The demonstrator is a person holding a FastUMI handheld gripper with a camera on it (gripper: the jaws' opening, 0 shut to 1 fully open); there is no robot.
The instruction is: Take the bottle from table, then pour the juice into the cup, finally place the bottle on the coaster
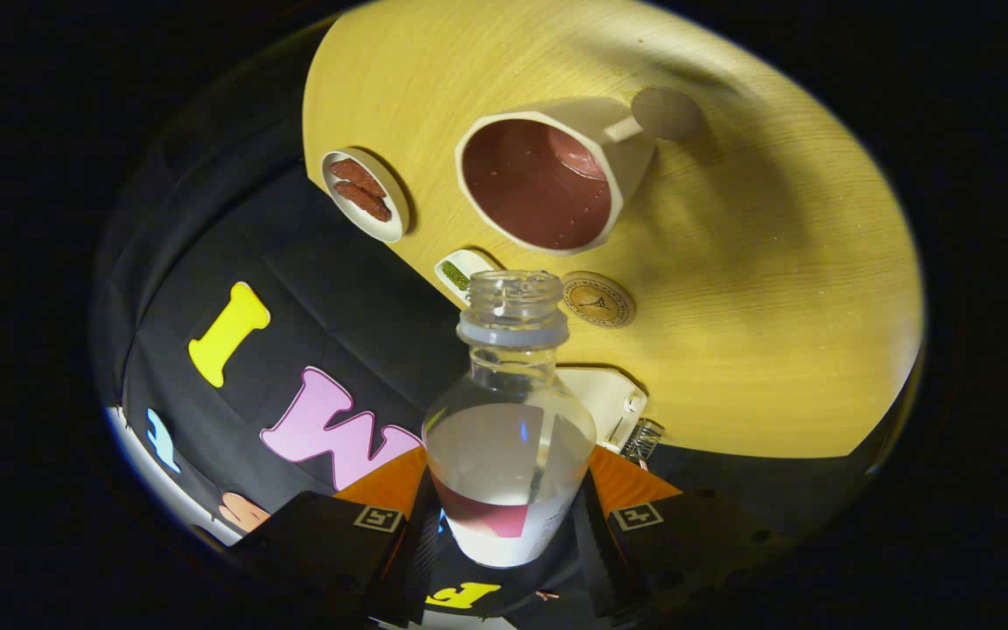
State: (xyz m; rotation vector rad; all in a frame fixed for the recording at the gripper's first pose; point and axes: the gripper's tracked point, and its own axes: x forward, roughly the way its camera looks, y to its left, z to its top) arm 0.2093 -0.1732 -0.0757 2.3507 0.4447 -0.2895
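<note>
Gripper view shows the gripper (504, 516) clamped on the bottle (508, 455), tilted above the full cup (548, 179); more tilt may overflow it.

My gripper is holding tight

My gripper (508, 516) has its two fingers closed in on the bottle (508, 437), one finger (412, 525) on each side, and both press on its body. The fingers sit low and reach forward. The whole gripper is tipped over sideways, so everything ahead of it looks slanted. The bottle's open top points away from my fingers.
</note>
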